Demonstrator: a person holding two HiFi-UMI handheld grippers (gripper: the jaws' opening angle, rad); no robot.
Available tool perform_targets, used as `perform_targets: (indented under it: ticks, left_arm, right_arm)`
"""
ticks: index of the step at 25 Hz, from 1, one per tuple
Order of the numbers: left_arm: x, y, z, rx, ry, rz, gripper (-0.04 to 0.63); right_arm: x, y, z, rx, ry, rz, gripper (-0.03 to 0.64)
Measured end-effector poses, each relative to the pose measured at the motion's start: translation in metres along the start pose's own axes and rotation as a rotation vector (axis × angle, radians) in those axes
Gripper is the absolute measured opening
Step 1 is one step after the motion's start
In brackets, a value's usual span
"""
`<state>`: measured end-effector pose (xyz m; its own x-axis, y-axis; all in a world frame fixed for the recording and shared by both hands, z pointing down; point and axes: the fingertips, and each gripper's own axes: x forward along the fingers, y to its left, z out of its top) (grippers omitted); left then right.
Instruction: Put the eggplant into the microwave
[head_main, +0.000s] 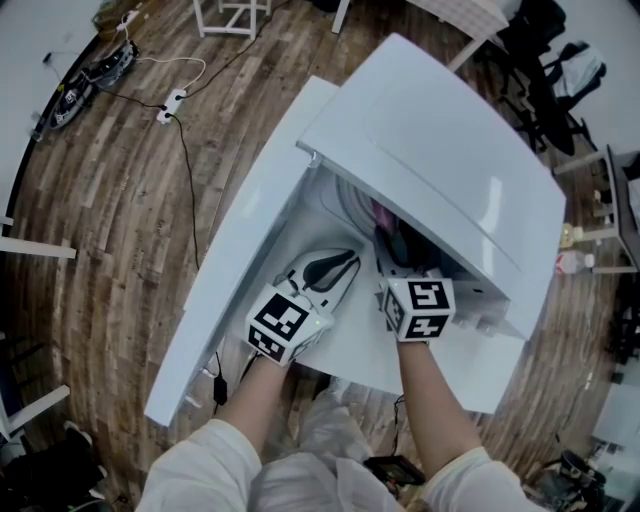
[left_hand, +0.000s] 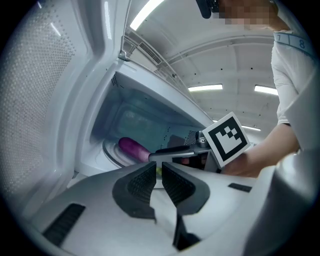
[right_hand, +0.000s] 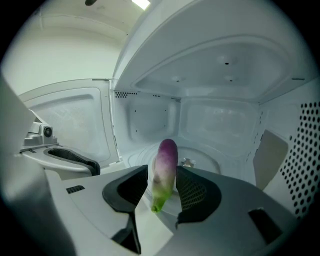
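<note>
The purple eggplant (right_hand: 165, 165) with a green stem end lies between the jaws of my right gripper (right_hand: 162, 189), inside the open white microwave (head_main: 430, 150), over the glass turntable (right_hand: 205, 156). A thin gap shows at each pad, so the jaws stand open around it. In the left gripper view the eggplant (left_hand: 132, 148) rests on the turntable under one of the right gripper's fingers (left_hand: 175, 151). My left gripper (left_hand: 159, 176) hangs just outside the cavity's mouth, shut and holding nothing. From the head view the eggplant (head_main: 383, 213) is a small pink patch under the microwave's top.
The microwave door (right_hand: 65, 120) stands swung open at the left, close beside my left gripper (head_main: 335, 268). The microwave sits on a white table (head_main: 350, 365). A power strip with cables (head_main: 172, 103) lies on the wooden floor; chairs (head_main: 545, 60) stand at the far right.
</note>
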<state>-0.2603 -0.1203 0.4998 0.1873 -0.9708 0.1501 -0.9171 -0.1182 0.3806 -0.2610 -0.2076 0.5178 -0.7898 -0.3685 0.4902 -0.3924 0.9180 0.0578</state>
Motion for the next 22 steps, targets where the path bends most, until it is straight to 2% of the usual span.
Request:
perform_targets:
  ticks: [22]
  left_arm:
    - [-0.013,-0.037,-0.006,0.035,0.045,-0.038,0.032]
  right_arm:
    - [-0.051,0.021,-0.012,0.038,-0.028,0.030,0.181]
